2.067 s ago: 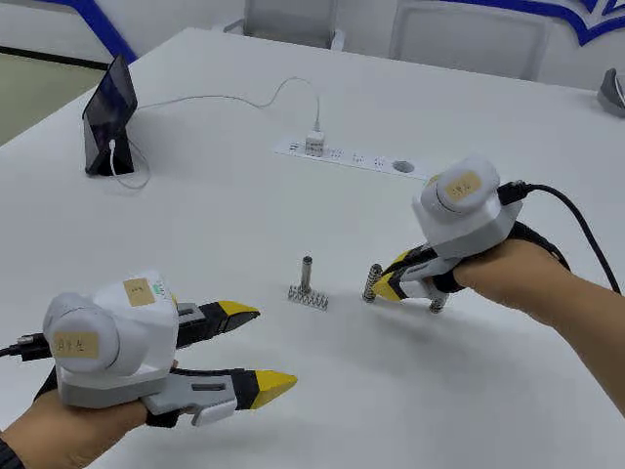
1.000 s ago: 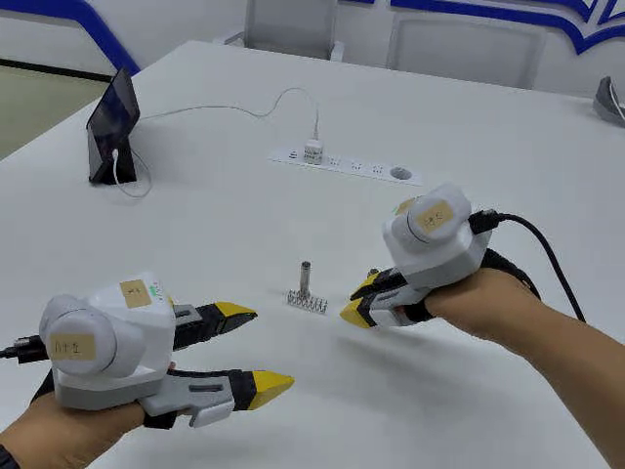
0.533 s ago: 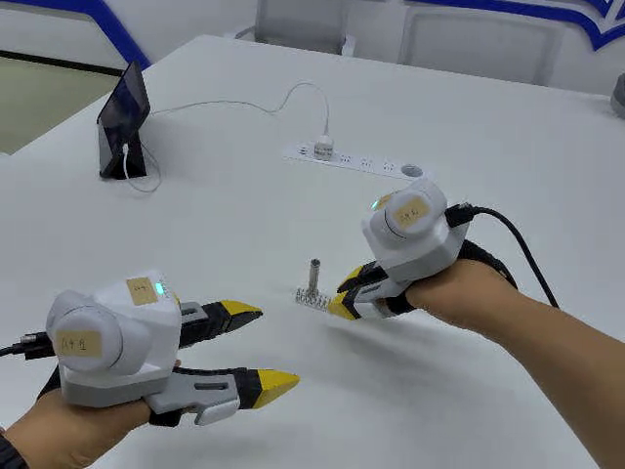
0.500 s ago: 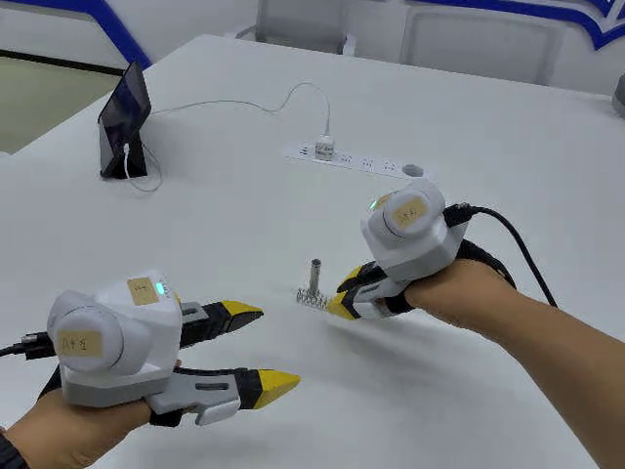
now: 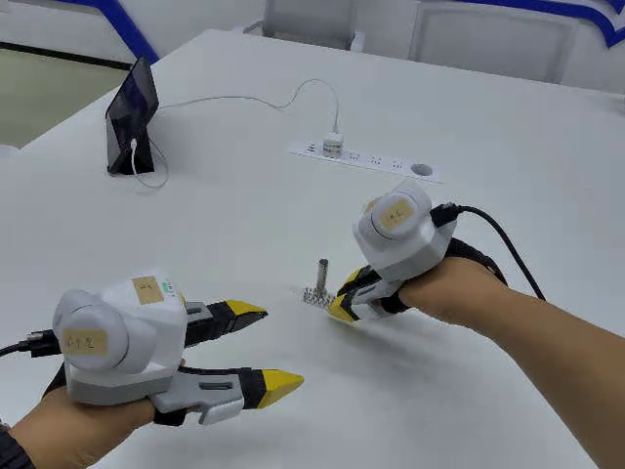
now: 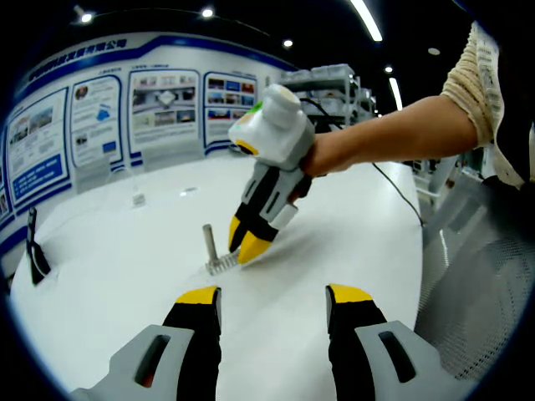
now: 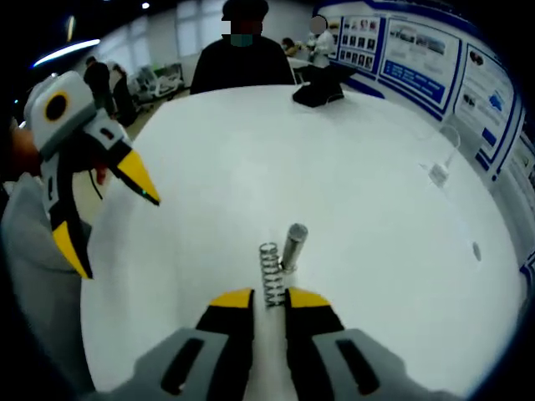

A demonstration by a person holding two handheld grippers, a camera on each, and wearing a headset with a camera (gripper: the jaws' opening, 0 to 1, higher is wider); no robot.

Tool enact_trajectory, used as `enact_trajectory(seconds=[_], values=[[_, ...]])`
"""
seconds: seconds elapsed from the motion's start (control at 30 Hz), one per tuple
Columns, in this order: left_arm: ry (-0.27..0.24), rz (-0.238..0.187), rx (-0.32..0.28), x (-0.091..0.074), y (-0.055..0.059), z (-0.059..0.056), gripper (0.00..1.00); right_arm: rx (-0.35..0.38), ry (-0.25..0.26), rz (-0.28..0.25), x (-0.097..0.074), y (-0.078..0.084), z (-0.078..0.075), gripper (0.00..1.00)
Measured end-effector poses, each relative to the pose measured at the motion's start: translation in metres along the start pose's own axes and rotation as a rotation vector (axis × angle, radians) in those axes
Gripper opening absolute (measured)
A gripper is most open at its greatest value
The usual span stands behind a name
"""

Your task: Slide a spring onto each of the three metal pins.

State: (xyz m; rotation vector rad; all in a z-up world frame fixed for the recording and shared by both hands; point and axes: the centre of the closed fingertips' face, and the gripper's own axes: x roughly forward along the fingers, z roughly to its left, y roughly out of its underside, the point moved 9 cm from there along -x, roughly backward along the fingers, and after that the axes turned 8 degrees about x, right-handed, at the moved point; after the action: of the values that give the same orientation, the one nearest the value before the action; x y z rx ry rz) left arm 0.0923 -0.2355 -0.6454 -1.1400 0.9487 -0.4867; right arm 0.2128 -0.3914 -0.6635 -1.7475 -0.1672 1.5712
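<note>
White tabletop (image 5: 244,205) carries an upright metal pin (image 5: 322,273), with a spring (image 7: 270,271) lying at its foot (touching it). Right hand-held gripper (image 7: 269,297) pinches the spring's near end; left hand-held gripper (image 5: 278,347) hangs spread, well apart.

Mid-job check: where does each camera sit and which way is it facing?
Head view: on the headset, looking forward and down at the table; the left hand holds the open left hand-held gripper, the right hand the right hand-held gripper.
Left gripper view: on the left hand-held gripper, facing the right one across the table; its own jaws rise apart.
Right gripper view: on the right hand-held gripper, facing the upright pin; its own jaws pinch the spring.
Shared: all three show pin and spring.
</note>
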Motion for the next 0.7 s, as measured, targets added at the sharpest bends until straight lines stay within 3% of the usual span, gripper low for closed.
enact_trajectory(seconds=[0.43, 0.7], values=[[-0.002, 0.004, 0.000, -0.002, 0.001, 0.001, 0.51, 0.013, -0.013, 0.027, 0.004, 0.005, 0.003, 0.12], [-0.002, 0.008, 0.005, -0.003, 0.001, 0.000, 0.51, 0.007, -0.023, 0.030, -0.007, 0.006, 0.010, 0.12]])
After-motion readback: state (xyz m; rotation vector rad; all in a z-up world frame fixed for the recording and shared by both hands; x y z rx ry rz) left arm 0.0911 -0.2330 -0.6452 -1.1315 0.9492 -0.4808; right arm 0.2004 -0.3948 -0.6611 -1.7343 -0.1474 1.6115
